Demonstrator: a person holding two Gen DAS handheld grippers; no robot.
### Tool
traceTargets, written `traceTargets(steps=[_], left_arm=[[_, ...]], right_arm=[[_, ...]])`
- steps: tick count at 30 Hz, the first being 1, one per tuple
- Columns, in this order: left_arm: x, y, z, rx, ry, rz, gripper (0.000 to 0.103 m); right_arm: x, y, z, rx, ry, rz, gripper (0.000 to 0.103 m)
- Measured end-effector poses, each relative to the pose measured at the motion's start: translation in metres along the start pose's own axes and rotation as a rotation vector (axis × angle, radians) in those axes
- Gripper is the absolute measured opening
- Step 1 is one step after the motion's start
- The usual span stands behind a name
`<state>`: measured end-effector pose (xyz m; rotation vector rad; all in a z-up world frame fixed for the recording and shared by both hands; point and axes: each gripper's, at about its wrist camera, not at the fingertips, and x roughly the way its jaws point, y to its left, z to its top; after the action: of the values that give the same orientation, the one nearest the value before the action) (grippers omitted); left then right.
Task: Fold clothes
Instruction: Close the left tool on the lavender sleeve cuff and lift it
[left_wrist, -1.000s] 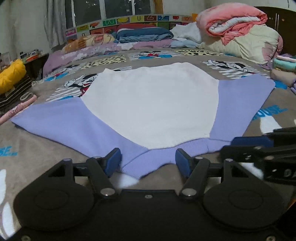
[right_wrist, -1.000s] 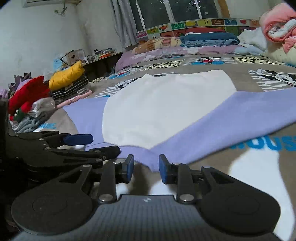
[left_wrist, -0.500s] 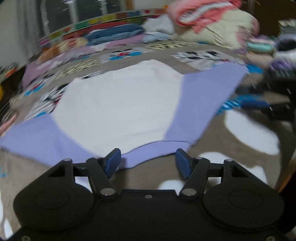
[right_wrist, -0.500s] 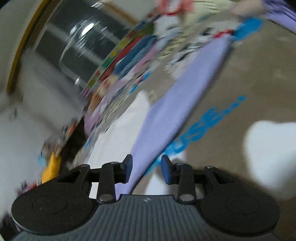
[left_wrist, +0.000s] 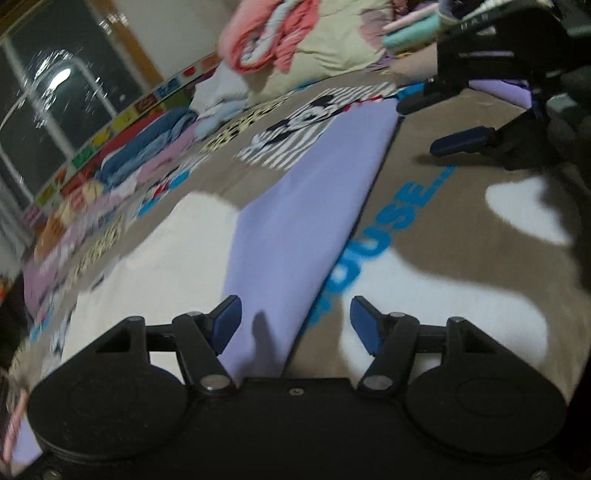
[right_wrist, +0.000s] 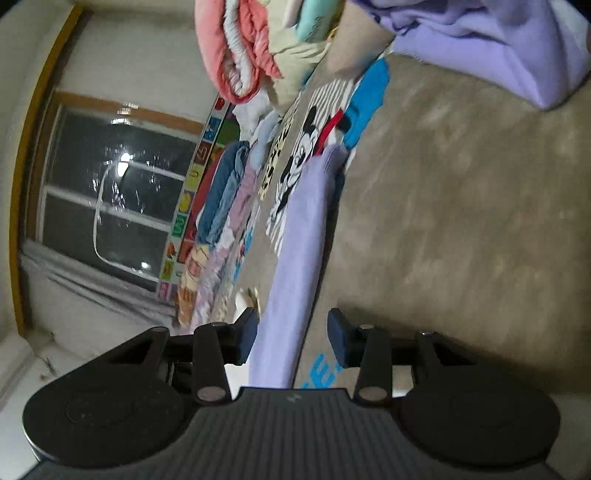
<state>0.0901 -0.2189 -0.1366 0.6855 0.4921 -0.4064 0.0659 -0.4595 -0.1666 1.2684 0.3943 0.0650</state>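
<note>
I'm hovering both grippers over the sweater's lilac sleeve (left_wrist: 306, 221) lying flat on the bed (left_wrist: 461, 229). My left gripper (left_wrist: 295, 325) is released; my right gripper (right_wrist: 291, 332) has just been widening, sleeve between its jaws, ungripped.

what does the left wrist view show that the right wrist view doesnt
Only the left wrist view: the white body of the sweater, the blue lettering printed on the bedspread, and the right gripper from outside, open over the far end of the lilac sleeve.

Only the right wrist view: the dark window in full, the curtain below it, and a loose lilac garment.

Both: the lilac sleeve running out between open fingers, the cartoon mouse print, the pink and cream bedding pile, and the brown bedspread.
</note>
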Motion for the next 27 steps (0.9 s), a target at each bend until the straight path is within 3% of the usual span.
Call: traceTargets(steps=[4,9,12,15,20,27], left_arm=[[0.019,-0.016,0.024,0.12,-0.02,0.016,0.065],[0.043,-0.034,0.053,0.201,-0.038,0.023,0.065],[0.055,-0.042,0.069,0.241,-0.053,0.031,0.065],[0.067,-0.052,0.083,0.298,-0.065,0.031,0.057],[0.084,-0.066,0.101,0.36,-0.08,0.04,0.053],[0.11,-0.086,0.127,0.433,-0.091,0.061,0.045]], right_arm=[[-0.005,-0.011,0.022,0.054,-0.028,0.02,0.043],[-0.005,-0.031,0.038,0.181,-0.057,0.067,0.043],[0.0,-0.03,0.042,0.166,-0.054,0.066,0.043],[-0.002,-0.034,0.046,0.193,-0.062,0.089,0.045],[-0.005,-0.04,0.053,0.254,-0.098,0.146,0.051],[-0.005,-0.049,0.059,0.305,-0.127,0.177,0.052]])
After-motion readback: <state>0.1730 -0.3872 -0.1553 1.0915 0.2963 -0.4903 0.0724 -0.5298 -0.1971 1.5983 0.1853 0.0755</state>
